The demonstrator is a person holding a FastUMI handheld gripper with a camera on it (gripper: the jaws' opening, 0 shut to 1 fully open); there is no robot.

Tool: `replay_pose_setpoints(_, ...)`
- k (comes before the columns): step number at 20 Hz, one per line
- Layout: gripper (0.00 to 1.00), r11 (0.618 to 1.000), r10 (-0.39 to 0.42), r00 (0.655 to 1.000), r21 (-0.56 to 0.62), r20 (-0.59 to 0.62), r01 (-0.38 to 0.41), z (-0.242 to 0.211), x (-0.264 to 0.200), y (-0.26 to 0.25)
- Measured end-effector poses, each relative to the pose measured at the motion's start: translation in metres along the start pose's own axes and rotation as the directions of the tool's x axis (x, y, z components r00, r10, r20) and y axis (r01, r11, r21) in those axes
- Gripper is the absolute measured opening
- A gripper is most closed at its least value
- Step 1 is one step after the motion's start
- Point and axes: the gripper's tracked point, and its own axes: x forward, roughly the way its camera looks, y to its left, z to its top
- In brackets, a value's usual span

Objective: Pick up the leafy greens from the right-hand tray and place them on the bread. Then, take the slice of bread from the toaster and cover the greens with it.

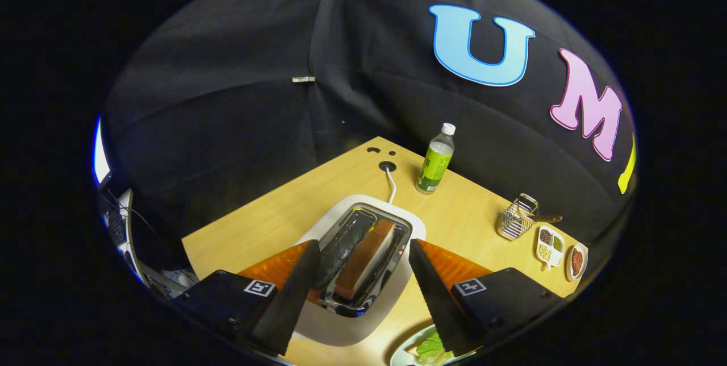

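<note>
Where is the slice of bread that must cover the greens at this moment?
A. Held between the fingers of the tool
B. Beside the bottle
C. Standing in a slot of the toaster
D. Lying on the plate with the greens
C: the slice of bread stands in a slot of the toaster, between the open tool fingers, untouched.

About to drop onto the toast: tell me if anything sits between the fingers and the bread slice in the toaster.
Nothing visible does. The gripper is open above the toaster, and the bread slice stands in its slot between the two fingers with no object over it. The cable and bottle lie beyond the toaster.
</note>
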Motion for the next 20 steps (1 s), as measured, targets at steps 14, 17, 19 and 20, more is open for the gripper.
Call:
replay_pose_setpoints(14, 0.15, 0.997, 0.001, 1.000, 0.077, -0.025, 0.001, 0.002, 0.002, 0.002)
replay_pose_setpoints(17, 0.13, 0.996, 0.023, 1.000, 0.084, 0.002, -0.023, 0.012, -0.011, -0.001)
replay_pose_setpoints(19, 0.13, 0.994, 0.031, 0.999, 0.105, 0.028, -0.034, 0.024, -0.022, -0.006)
replay_pose_setpoints(20, 0.13, 0.993, 0.034, 0.998, 0.112, 0.045, -0.039, 0.031, -0.029, -0.010)
